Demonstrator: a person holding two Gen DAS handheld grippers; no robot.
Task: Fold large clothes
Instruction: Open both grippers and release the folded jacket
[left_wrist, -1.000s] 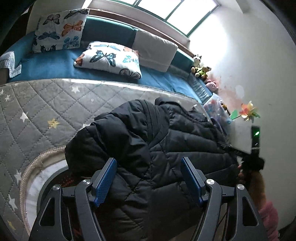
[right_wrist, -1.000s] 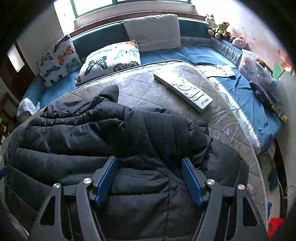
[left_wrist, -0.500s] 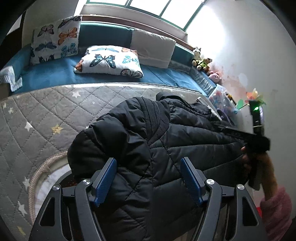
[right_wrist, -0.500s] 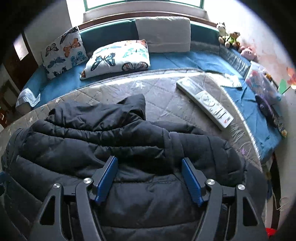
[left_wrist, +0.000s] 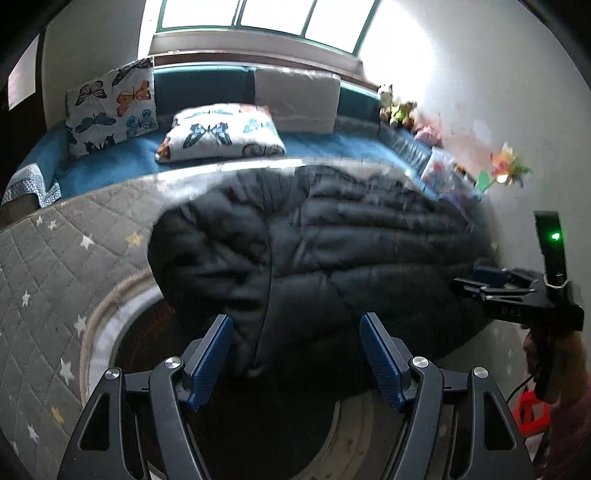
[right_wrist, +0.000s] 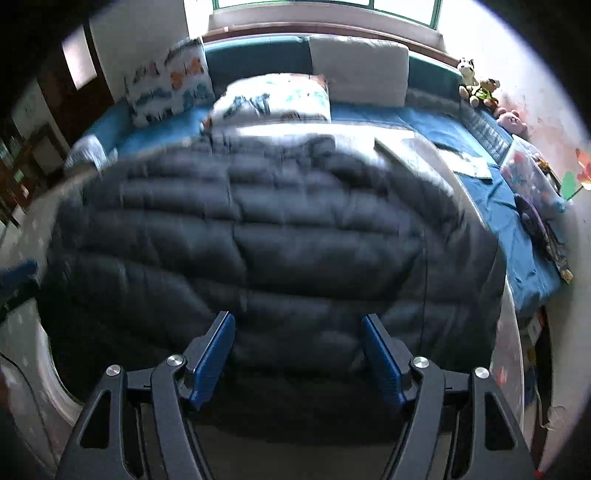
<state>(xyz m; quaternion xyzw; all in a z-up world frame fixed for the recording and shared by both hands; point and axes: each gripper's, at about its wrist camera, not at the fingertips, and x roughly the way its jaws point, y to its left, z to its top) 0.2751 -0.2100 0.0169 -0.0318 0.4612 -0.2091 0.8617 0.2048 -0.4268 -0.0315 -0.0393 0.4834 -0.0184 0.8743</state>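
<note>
- Black quilted puffer jacket (left_wrist: 332, 251) lies spread on the grey star-patterned quilted mattress (left_wrist: 55, 266); in the left view it fills the frame from 9 to 3 o'clock.
- Change noted: a second ago both tongs sat close over the padding; now both views have drawn back toward 6 o'clock, and more of the jacket shows, blurred.
- Left gripper (left_wrist: 297, 358): blue pads wide apart, nothing held.
- Right gripper (right_wrist: 297, 356): same wide gap, empty; its black frame also shows at 3 o'clock in the left view.
- The white remote seen earlier at 1 o'clock is now mostly covered by the jacket.
- Our reading: one fold step looks finished; next fold needs a new hem grasp.
</note>
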